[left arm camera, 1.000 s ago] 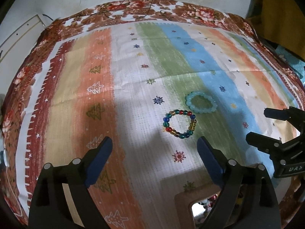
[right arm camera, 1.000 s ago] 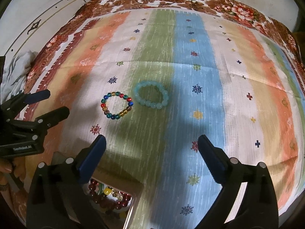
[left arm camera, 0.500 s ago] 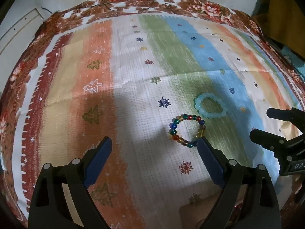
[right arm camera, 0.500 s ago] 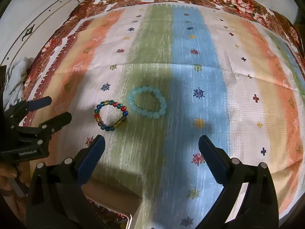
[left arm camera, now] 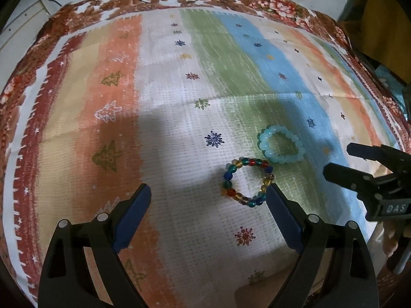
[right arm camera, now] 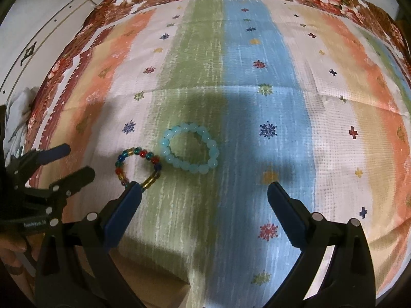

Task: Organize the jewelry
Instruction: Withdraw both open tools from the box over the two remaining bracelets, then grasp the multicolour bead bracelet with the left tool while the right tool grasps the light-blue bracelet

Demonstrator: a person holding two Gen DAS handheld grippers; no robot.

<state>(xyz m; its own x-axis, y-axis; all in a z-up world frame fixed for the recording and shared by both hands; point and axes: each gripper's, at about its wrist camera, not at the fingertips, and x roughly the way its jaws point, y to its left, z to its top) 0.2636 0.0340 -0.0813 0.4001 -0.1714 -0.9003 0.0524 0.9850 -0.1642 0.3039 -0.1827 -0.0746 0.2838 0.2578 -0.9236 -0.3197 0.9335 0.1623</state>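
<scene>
Both bracelets [left arm camera: 248, 181] nearer; striped cloth [left arm camera: 167, 128] bare leftward.

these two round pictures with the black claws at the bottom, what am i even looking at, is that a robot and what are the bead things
No robot here: a person holds a two-finger gripper in each hand, and each gripper carries a wide-angle camera looking forward along its fingers. That is why both pictures are round and bulging.

One picture is from the left gripper; the black tool at its right edge is the right gripper. The other picture is from the right gripper, with the left one at its left edge. Both are open and hold nothing.

Below them is a striped cloth with small snowflake and tree prints. On it lie two bead bracelets side by side: a multicoloured bracelet and a pale turquoise bracelet. They look close enough to touch, though I cannot be sure. The job is organizing jewelry, and neither bracelet is picked up yet.
</scene>
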